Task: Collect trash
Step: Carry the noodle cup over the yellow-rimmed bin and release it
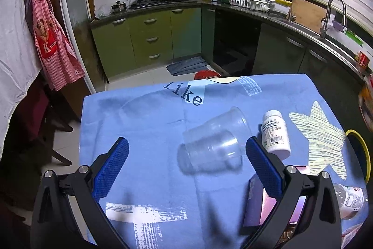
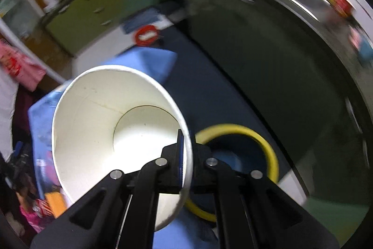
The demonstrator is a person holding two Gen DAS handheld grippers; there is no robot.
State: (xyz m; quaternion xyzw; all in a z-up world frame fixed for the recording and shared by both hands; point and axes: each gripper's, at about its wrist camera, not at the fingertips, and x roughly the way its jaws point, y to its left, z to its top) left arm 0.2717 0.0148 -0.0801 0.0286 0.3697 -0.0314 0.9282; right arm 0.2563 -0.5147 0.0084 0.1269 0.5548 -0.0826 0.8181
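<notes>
The left hand-held gripper (image 1: 186,153) hangs over the desk (image 1: 144,123), which is draped in a light blue cloth printed with white patches, a pale striped star and dark lettering, and its blue-padded fingers (image 1: 112,167) are spread wide with nothing between them touching the pads. Taking the clear plastic cups (image 1: 214,139) as the landmark: two of them lie on their sides, one nested in the other, on the cloth between the spread fingers, closer to the right one. Just right of the cups a white pill bottle (image 1: 276,134) with a printed label lies on its side beside the right finger. Nearer the camera than the cups, a purple-and-pink box (image 1: 256,202) sits partly hidden behind that finger, and a labelled plastic bottle (image 1: 349,200) lies further right at the cloth's edge. Beyond the desk's right edge shows the yellow rim of a bin (image 1: 363,148). In the blurred right wrist view, the right hand-held gripper (image 2: 186,155) is pinching the wall of a white paper cup (image 2: 116,123) at its rim, one finger inside and one outside, the cup's open mouth facing the camera. Just right of that cup, lower down, is the yellow-rimmed bin (image 2: 265,144) with a dark blue interior.
</notes>
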